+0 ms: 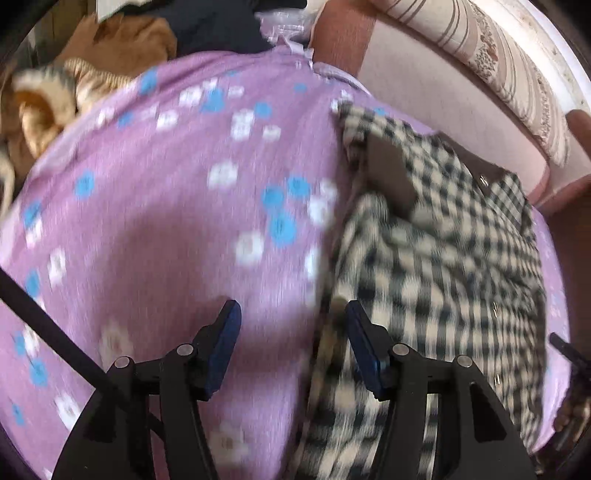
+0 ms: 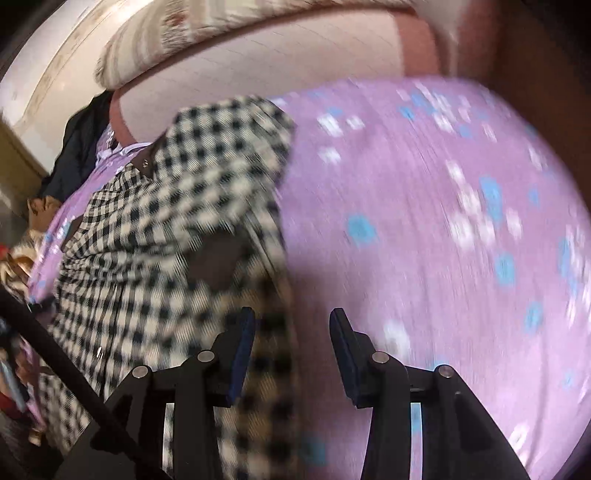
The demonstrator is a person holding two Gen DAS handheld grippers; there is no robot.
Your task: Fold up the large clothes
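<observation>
A black-and-cream checked garment [image 1: 443,266] lies spread on a purple flowered bedsheet [image 1: 166,206], with dark brown patches near its upper part. In the left wrist view my left gripper [image 1: 291,314] is open above the garment's left edge, nothing between its blue pads. In the right wrist view the same checked garment [image 2: 155,221] fills the left half, on the purple sheet [image 2: 443,221]. My right gripper [image 2: 291,321] is open over the garment's right edge, with its left finger [image 2: 243,332] above the checks and no cloth pinched. Both views are motion-blurred.
A pink headboard [image 1: 424,74] with a striped pillow [image 1: 498,66] runs along the far side of the bed. Brown and striped clothes [image 1: 74,81] and a dark garment [image 1: 221,26] are piled at the left end. A black cable [image 1: 55,332] crosses the lower left.
</observation>
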